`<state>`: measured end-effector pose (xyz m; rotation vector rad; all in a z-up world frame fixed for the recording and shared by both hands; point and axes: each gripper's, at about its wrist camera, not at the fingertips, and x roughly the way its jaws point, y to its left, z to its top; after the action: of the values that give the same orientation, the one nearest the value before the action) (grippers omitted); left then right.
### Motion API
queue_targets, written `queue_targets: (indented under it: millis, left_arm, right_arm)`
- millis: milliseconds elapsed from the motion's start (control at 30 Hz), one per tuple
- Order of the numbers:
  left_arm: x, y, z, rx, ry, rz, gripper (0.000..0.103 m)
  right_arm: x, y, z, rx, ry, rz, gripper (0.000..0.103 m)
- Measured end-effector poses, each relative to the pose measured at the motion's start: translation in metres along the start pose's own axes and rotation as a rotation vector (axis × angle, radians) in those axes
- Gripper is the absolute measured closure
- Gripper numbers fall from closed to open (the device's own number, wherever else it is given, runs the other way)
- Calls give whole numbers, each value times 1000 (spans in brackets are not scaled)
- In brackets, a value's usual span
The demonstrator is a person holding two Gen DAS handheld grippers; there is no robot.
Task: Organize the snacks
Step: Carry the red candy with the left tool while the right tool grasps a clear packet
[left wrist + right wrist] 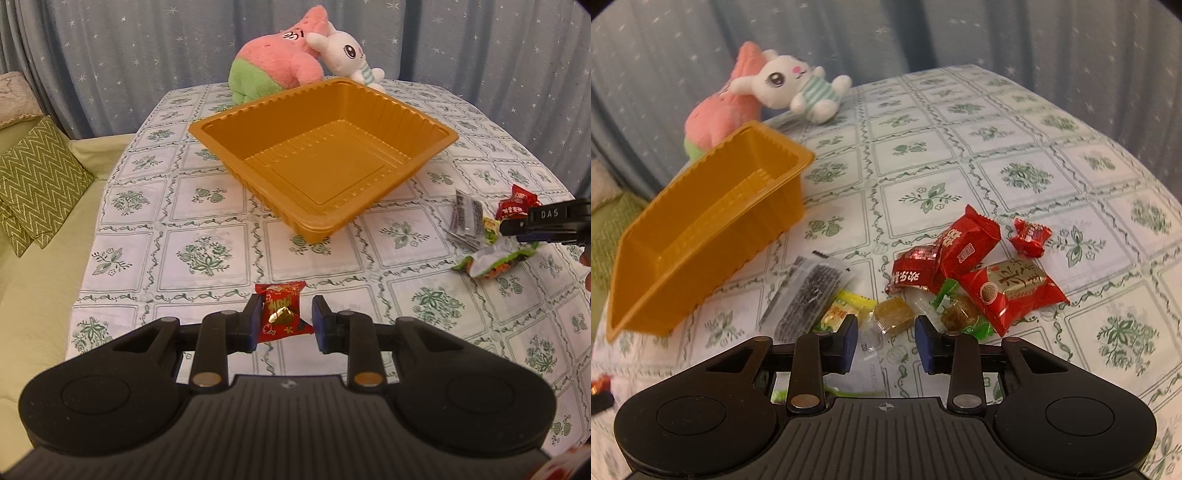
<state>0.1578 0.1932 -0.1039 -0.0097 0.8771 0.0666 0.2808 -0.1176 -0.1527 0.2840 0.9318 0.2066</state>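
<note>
My left gripper [282,323] is shut on a small red candy [282,310], held over the near part of the table. The empty golden-orange plastic tray [388,110] stands beyond it. To the right, my right gripper [505,227] hovers over the snack pile [480,236]. In the right wrist view, my right gripper [886,338] stands narrowly open. A clear-wrapped amber candy [892,319] lies between its tips, and the pads do not visibly press on it. Red packets [1012,291], a dark sesame bar packet [809,295] and a yellow-green packet [838,314] lie around it. The tray [768,199] is to the left.
A pink plush star [273,66] and a white plush rabbit [343,51] sit behind the tray at the table's far edge. A sofa with green zigzag cushions [37,184] runs along the left. Starry blue curtains hang behind. The floral tablecloth [1015,147] stretches to the right.
</note>
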Motion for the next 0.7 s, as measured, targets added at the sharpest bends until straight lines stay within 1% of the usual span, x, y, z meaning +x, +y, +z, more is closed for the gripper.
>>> queue_targets:
  millis: [200, 367, 400, 467, 533, 567, 700]
  left_arm:
    - [3, 8, 3, -9, -3, 0, 77]
    - [6, 15, 7, -17, -5, 3, 77]
    - [7, 16, 8, -19, -5, 4, 77]
    - [8, 18, 9, -22, -5, 5, 77]
    - [8, 20, 10, -25, -6, 2, 77]
    - [9, 21, 10, -26, -6, 1, 77]
    - [9, 24, 13, -33, -6, -9, 77]
  right_arm:
    - [5, -7, 10, 102, 5, 3, 67]
    - [10, -1, 15, 87, -8, -36, 67]
    - [11, 1, 15, 72, -9, -43, 68]
    - [13, 8, 14, -4, 0, -69, 69]
    - [14, 11, 14, -60, 28, -81, 80]
    - [12, 10, 13, -86, 40, -84, 83]
    - [2, -1, 4, -142, 84, -75, 85]
